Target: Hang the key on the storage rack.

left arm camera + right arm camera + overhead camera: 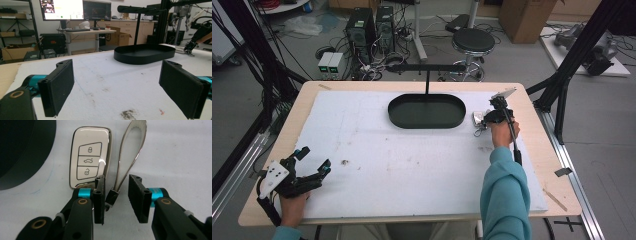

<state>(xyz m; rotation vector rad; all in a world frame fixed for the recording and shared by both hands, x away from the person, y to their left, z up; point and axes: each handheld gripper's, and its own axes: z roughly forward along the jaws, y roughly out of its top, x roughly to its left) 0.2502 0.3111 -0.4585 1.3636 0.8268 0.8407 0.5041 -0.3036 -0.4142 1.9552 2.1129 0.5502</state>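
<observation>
A white, chrome-edged car key fob [88, 168] with three buttons lies flat on the white mat, just right of the black oval tray [427, 111]. Its silver loop strap [130, 152] runs back to a small black connector [111, 197]. My right gripper [116, 191] is open by a narrow gap, its jaws either side of that connector and not clamped on it. In the high view the key fob [478, 117] sits at the right gripper [486, 120]. My left gripper [314, 159] rests wide open at the mat's near left corner, holding nothing.
A black stand with a crossbar [427, 67] rises behind the tray. The white mat [402, 160] covers most of the wooden table, with small dirt marks [345, 162]. In the left gripper view, the tray [145, 53] lies ahead of the open left gripper [117, 85].
</observation>
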